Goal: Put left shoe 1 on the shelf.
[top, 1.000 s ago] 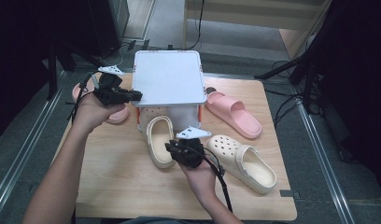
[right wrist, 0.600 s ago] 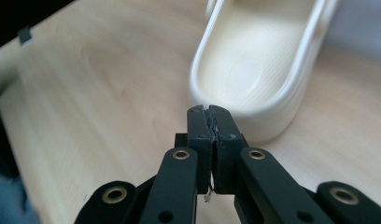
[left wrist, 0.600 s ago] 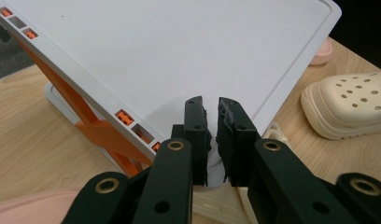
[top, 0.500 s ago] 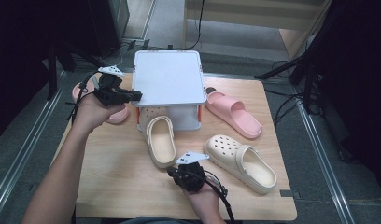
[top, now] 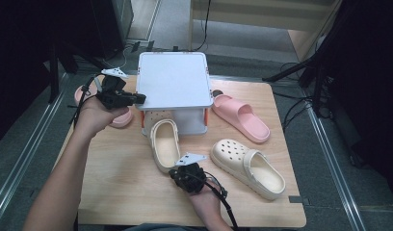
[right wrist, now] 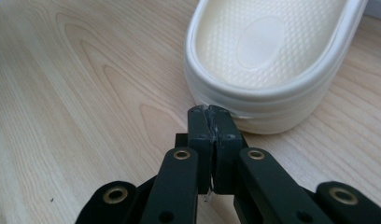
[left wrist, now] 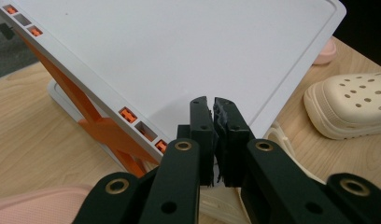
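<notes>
Tongs in the right hand (top: 181, 172) are clenched with nothing between the jaws; in the right gripper view (right wrist: 208, 116) their tips meet just short of the heel rim of a cream clog (right wrist: 272, 60), apart from it, above bare wood. From above, that cream clog (top: 164, 143) lies toe-first under the white shoe rack (top: 174, 79), heel toward the person. The left tongs (top: 137, 98) have just been closing and now stand all but shut, gripping nothing; in the left gripper view (left wrist: 213, 109) a thin slit remains between the pads, which hover at the near edge of the rack's white top (left wrist: 179, 51), above its orange cross-braces.

Bare tabletop (top: 117, 183) spreads left of the right tongs and down to the near edge. To their right lies a second cream clog (top: 247, 166), angled toward the near right corner, with a narrow lane of wood between the two clogs. A pink slide (top: 240, 117) lies right of the rack, near the tabletop's right edge. Another pink slide (top: 118, 117) sits under the left hand (top: 96, 115), close to the tabletop's left edge.
</notes>
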### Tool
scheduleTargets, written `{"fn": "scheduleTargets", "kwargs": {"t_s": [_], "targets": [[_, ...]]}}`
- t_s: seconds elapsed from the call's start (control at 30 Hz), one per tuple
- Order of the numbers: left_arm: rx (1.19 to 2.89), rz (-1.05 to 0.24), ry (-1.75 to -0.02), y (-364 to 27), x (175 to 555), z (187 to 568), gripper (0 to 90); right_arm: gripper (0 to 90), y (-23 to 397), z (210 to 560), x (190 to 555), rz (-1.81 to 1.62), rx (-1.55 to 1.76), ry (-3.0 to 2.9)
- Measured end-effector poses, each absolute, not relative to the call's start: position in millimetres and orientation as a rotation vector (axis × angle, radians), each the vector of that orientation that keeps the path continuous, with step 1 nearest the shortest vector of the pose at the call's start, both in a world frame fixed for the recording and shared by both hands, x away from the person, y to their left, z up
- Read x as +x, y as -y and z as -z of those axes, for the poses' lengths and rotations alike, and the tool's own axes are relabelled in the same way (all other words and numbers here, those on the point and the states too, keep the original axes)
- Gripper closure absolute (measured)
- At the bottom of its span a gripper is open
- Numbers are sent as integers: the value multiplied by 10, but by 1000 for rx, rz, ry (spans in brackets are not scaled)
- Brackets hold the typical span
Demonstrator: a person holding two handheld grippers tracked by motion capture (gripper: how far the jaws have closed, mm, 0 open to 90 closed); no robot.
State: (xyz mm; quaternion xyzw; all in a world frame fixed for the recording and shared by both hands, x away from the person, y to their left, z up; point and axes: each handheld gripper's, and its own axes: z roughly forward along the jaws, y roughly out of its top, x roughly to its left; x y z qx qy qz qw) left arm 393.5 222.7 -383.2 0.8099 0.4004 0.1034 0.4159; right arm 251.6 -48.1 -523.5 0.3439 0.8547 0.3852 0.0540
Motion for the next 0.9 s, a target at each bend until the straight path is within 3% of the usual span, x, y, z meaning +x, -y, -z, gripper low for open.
{"fn": "scheduleTargets", "kwargs": {"t_s": [0.5, 0.9], "targets": [[2035, -268, -1003, -2222, 3929, 3833, 862, 881, 304, 5081, 2751, -1165, 965, -2572], [2029, -270, -1003, -2229, 3933, 3838, 861, 900, 132, 5088, 3156, -1145, 1013, -2571]]}}
